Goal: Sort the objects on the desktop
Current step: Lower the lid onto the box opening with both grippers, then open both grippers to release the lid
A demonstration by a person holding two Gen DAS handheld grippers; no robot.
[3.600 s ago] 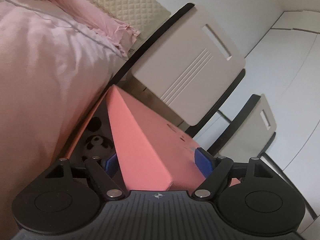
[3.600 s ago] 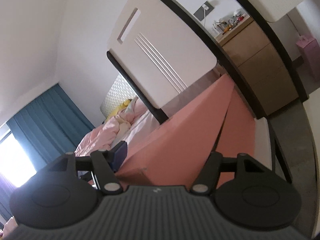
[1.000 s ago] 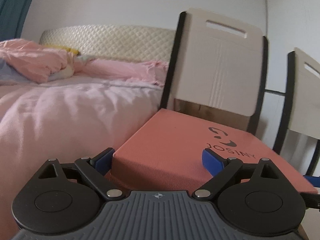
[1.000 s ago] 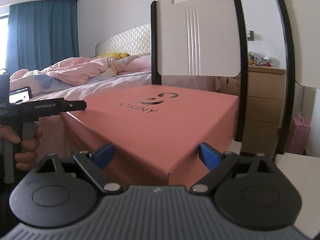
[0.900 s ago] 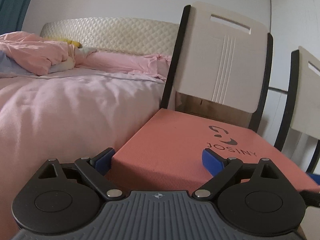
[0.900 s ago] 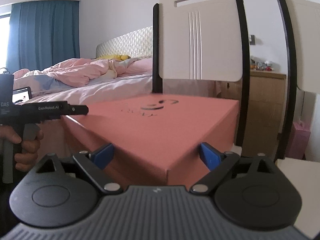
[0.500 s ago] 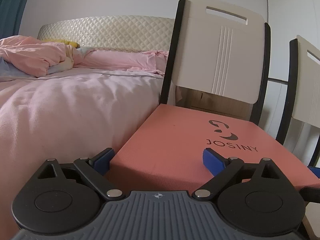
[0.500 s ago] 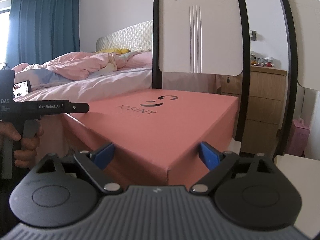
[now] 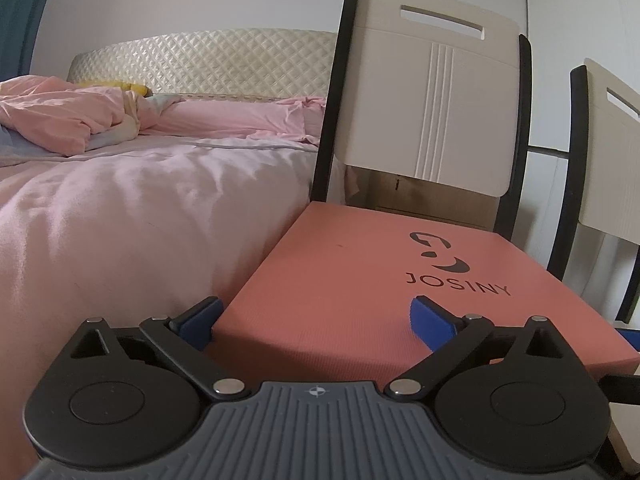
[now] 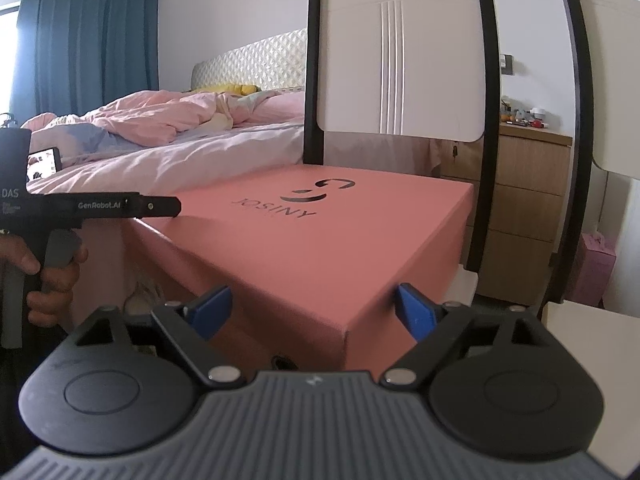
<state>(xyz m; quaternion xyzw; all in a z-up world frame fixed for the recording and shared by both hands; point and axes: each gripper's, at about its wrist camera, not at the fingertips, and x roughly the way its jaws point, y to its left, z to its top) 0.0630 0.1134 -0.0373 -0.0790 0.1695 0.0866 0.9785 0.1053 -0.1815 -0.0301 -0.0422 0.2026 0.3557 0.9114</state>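
**Risking a swivel with one corner free**

Straddling the two near corners of the pink box (image 9: 360,264), one pair to each. Left tongs (image 9: 314,320) spread wide, just opened further, with a corner of the box between the pads and no sign of pressing. Right tongs (image 10: 314,312) just drawn in a little around the other near corner; impossible to tell whether pinching or merely alongside. Box lying flat straight ahead of both pairs, reaching away to the chair (image 9: 440,100) beyond, with the bed (image 9: 120,200) off to the left of the left tongs. Support underneath hidden.

Likely trouble: a one-sided hold. Pulling or lifting from the right alone, with the left corner free, probably enough to swivel the box or tip up its lid if loose. Slanted pads on a corner of smooth card, so apt to slide off. Also a chance of catching a blue pad on the edge while backing out, dragging the box nearer and off its hidden support.
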